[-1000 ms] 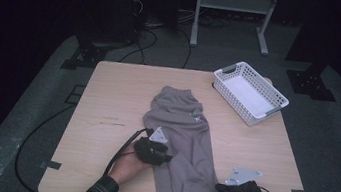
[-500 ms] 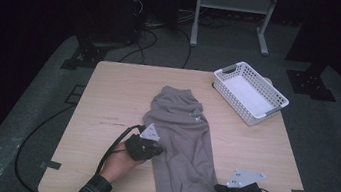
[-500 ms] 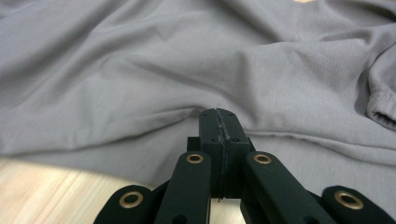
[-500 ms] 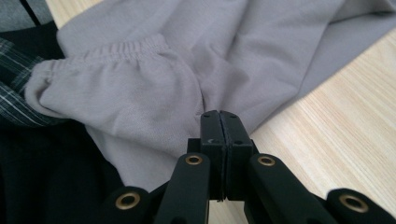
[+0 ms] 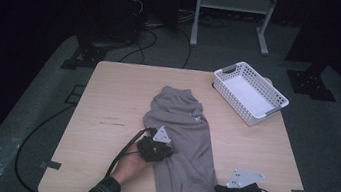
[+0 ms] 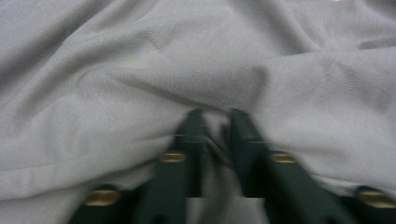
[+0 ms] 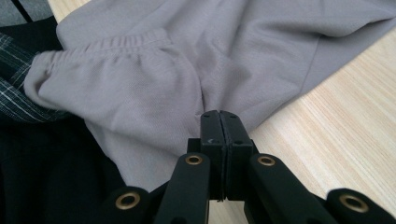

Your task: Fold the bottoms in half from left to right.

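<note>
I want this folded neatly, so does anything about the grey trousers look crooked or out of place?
Yes: the grey trousers lie slanted and wrinkled, and the cuff end hangs over the table's near edge by the right gripper.

Dark room, grey floor (image 5: 27,131), metal stand (image 5: 232,3)

L claw (image 5: 163,151) pinched shut, R claw (image 5: 220,189) shut, both low.

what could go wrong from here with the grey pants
The left gripper pinches only a small pucker of the grey pants, so the fabric could slip free when pulled. The right gripper is shut at the pants' edge; whether it holds cloth is unclear. The cuff end overhangs the table edge and could slide off.
</note>
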A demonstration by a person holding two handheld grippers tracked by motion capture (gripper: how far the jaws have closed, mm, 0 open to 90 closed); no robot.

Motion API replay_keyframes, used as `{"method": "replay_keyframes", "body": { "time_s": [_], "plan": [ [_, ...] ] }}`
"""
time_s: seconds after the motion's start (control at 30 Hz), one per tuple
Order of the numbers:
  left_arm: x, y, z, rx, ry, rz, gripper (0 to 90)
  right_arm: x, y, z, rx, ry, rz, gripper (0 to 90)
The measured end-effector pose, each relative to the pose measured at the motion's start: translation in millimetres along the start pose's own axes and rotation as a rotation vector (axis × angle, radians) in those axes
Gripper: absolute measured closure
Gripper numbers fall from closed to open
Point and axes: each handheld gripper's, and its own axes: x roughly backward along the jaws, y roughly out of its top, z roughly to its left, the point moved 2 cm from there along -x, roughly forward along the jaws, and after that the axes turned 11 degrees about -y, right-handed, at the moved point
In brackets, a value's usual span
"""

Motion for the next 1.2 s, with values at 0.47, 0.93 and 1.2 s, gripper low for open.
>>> {"method": "replay_keyframes", "body": {
  "time_s": [0.47, 0.93, 1.2],
  "plan": [
    [46.1, -5.0, -5.7, 0.033, -0.04, -0.037, 87.9, 13.3, 6.0, 3.7, -0.007, 0.027, -0.066, 88.2],
    [32.2, -24.4, -6.5, 0.074, -0.072, 0.084, 87.3, 28.2, -2.9, 22.8, 0.008, 0.115, -0.106, 80.1],
    [30.9, -24.9, -4.6, 0.091, -0.084, 0.074, 86.7, 4.8, 24.5, -17.4, -0.074, 0.026, -0.144, 66.1]
  ]
}}
